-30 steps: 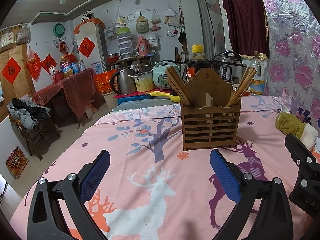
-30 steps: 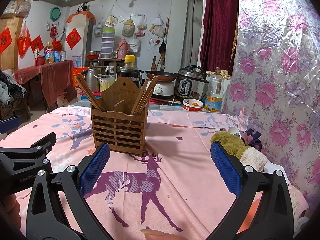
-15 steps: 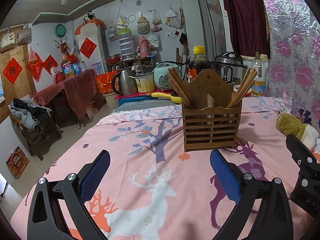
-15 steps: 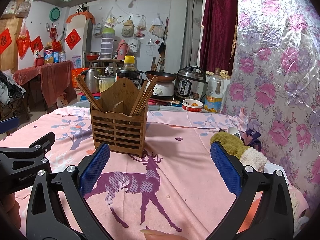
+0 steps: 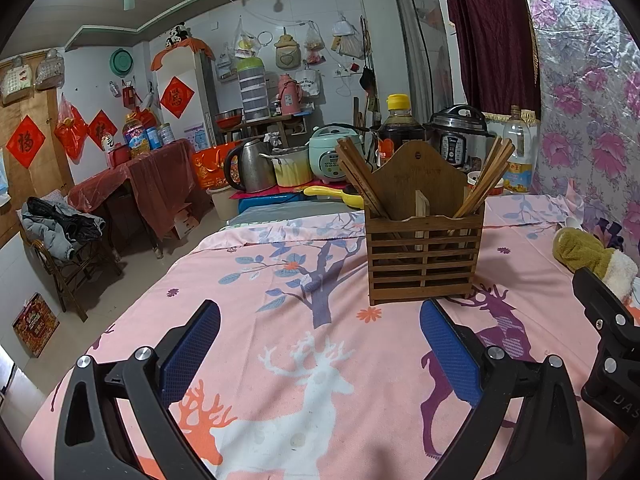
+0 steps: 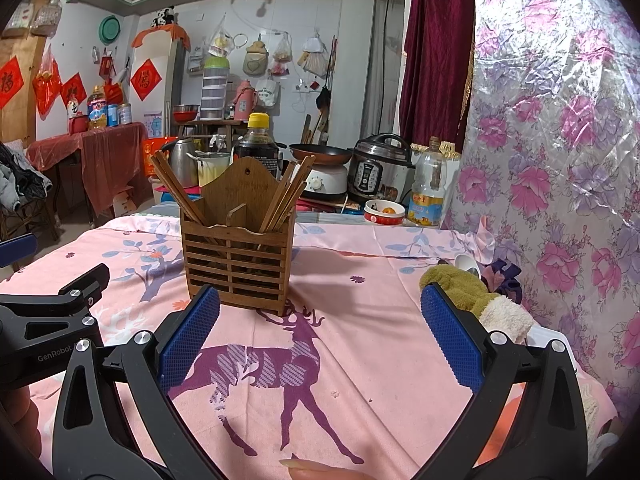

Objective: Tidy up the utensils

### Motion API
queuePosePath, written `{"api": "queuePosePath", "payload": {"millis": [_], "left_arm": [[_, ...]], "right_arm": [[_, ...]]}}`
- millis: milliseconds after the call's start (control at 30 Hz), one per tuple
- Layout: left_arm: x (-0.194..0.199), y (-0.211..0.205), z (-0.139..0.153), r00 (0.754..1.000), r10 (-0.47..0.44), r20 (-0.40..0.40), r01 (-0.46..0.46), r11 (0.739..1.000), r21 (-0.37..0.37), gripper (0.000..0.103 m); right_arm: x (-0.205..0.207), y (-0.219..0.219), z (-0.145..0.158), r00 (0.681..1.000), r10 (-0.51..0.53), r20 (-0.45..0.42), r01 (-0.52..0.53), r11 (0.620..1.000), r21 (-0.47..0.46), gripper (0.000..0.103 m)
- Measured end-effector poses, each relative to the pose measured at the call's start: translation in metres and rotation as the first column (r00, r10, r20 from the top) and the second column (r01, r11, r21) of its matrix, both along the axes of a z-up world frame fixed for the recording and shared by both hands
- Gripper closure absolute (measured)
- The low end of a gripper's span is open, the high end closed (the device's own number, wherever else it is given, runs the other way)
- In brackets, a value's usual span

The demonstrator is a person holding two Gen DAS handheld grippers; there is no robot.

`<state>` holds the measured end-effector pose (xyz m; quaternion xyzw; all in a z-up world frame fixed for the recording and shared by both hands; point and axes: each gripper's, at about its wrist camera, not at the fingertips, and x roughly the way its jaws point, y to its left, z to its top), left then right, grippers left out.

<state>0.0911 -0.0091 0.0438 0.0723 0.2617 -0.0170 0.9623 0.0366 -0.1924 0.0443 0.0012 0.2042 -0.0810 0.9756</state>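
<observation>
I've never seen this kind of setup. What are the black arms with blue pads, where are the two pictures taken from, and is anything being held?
They are two hand-held grippers, one per hand, each with a camera looking along its fingers. The left gripper and right gripper are both open and hold nothing. On the pink deer-print cloth stands a slatted wooden utensil holder with brown wooden chopsticks in both compartments. A green and cream plush toy lies by the right gripper.

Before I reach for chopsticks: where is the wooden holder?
The wooden holder stands upright on the pink cloth, right of centre in the left wrist view, ahead of both open grippers.
</observation>
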Motion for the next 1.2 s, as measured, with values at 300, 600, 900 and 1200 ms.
{"api": "queuePosePath", "payload": {"millis": [300, 600, 900, 1200], "left_arm": [[0.000, 0.000, 0.000, 1.000, 0.000, 0.002, 0.000, 1.000, 0.001, 0.005], [0.000, 0.000, 0.000, 1.000, 0.000, 0.004, 0.000, 1.000, 0.003, 0.005], [0.002, 0.002, 0.000, 1.000, 0.000, 0.007, 0.000, 1.000, 0.004, 0.005], [0.015, 0.011, 0.004, 1.000, 0.010, -0.009, -0.010, 1.000, -0.012, 0.005]], "right_arm": [[0.000, 0.000, 0.000, 1.000, 0.001, 0.000, -0.001, 1.000, 0.000, 0.006], [-0.001, 0.000, 0.000, 1.000, 0.000, 0.001, 0.000, 1.000, 0.001, 0.006], [0.000, -0.001, 0.000, 1.000, -0.001, 0.002, 0.001, 1.000, 0.001, 0.006], [0.000, -0.001, 0.000, 1.000, -0.001, 0.002, 0.001, 1.000, 0.002, 0.006]]}}
